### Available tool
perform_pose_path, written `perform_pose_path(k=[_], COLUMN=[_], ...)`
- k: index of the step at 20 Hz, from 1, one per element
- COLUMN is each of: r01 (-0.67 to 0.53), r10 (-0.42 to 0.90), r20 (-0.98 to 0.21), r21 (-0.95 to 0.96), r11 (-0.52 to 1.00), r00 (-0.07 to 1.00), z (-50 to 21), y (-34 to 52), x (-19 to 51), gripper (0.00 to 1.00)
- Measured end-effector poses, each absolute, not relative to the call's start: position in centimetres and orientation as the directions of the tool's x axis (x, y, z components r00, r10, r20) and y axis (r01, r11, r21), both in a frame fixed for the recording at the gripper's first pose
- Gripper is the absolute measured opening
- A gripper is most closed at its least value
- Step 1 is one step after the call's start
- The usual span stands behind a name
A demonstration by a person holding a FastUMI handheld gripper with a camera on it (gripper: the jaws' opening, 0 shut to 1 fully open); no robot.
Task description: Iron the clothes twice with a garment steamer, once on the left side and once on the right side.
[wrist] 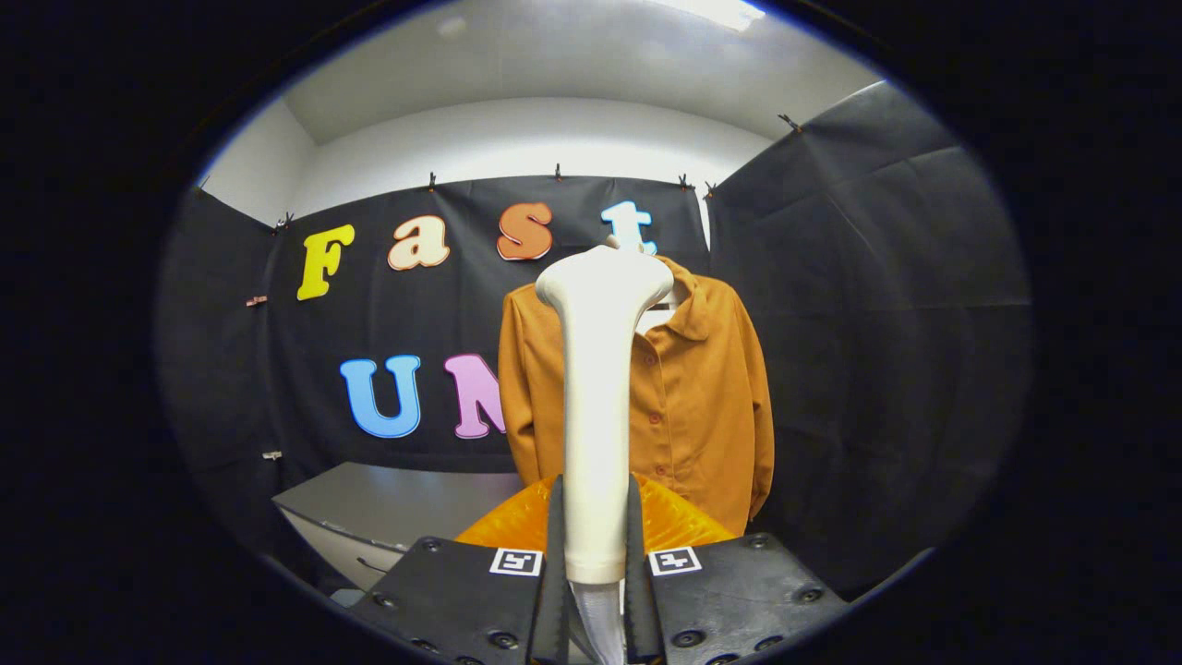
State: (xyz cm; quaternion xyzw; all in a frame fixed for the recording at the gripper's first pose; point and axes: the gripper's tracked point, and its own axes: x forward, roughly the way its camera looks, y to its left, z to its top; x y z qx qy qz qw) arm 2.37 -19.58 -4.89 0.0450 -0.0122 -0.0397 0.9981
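My gripper (596,545) is shut on the handle of a white garment steamer (598,388), which stands upright between the fingers with its wide head at the top. Beyond the steamer hangs an orange-brown buttoned shirt (693,397) on a hanger, in front of the black cloth wall. The steamer's head covers the middle of the shirt near the collar. The steamer is apart from the shirt, well short of it. A glossy orange translucent object (674,522) sits just ahead of the fingers, behind the steamer's handle.
A grey table (397,503) with a drawer front stands below and to the left of the shirt. Black cloth walls close the booth at the back and on the right (877,351).
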Motion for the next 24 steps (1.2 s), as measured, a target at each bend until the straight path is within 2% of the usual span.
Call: perform_pose_path(k=[6, 11, 16, 24], r01=[0.084, 0.110, 0.143, 0.182], r10=[-0.094, -0.125, -0.158, -0.189], r20=[0.136, 0.168, 0.142, 0.038], r21=[0.079, 0.095, 0.110, 0.133], r11=[0.993, 0.989, 0.984, 0.974], r00=[0.986, 0.978, 0.977, 0.981], z=[0.2, 1.2, -0.2, -6.0], y=[-21.4, -23.6, -27.0, -31.8], x=[2.0, 3.4, 6.3, 13.3], gripper=[0.27, 0.27, 0.27, 0.27])
